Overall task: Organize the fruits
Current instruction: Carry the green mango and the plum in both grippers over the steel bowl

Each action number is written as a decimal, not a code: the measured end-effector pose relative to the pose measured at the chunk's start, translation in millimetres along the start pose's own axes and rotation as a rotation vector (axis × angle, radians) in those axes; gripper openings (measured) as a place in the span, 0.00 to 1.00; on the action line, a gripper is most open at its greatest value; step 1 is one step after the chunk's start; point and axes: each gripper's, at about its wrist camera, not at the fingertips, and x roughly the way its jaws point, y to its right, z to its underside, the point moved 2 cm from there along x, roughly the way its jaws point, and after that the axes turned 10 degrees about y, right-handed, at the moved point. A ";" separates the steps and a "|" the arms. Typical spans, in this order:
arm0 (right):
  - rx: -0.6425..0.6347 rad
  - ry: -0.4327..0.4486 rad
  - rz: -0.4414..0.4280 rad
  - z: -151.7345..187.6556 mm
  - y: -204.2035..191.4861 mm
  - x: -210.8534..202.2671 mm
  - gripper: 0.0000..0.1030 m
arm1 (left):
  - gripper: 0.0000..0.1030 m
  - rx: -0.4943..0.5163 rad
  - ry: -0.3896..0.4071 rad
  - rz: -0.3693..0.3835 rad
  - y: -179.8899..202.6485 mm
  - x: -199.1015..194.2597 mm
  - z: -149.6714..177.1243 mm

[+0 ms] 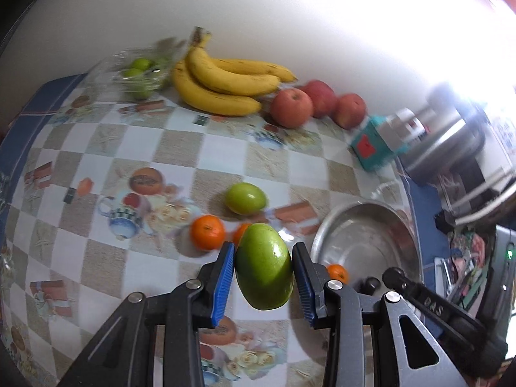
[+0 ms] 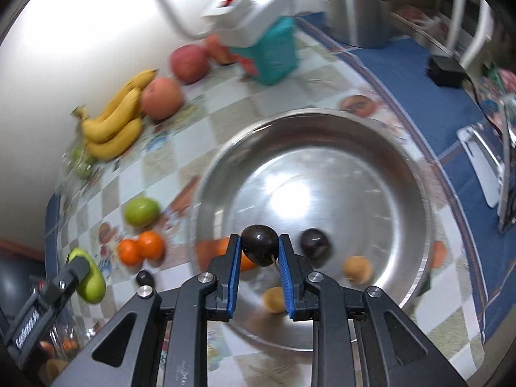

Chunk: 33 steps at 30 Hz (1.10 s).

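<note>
Fruit is carried clamped for sorting: a green mango (image 1: 263, 266) is gripped by the left gripper (image 1: 262, 285) beside the steel bowl (image 2: 416, 174), while a dark plum (image 2: 260, 245) is pinched by the right gripper (image 2: 260, 266) above that bowl.

Left hand-held gripper (image 1: 262, 271) and right hand-held gripper (image 2: 259, 251) both angled downward, clamped
</note>
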 end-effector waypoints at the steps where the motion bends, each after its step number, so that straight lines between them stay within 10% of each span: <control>1: 0.016 0.001 0.013 -1.3 6.8 -0.4 0.23 | 0.38 0.008 -0.005 0.009 4.9 0.9 1.4; 33: 0.159 -0.020 0.084 -4.5 61.3 15.2 0.23 | 0.38 0.208 -0.165 0.097 85.2 50.2 57.9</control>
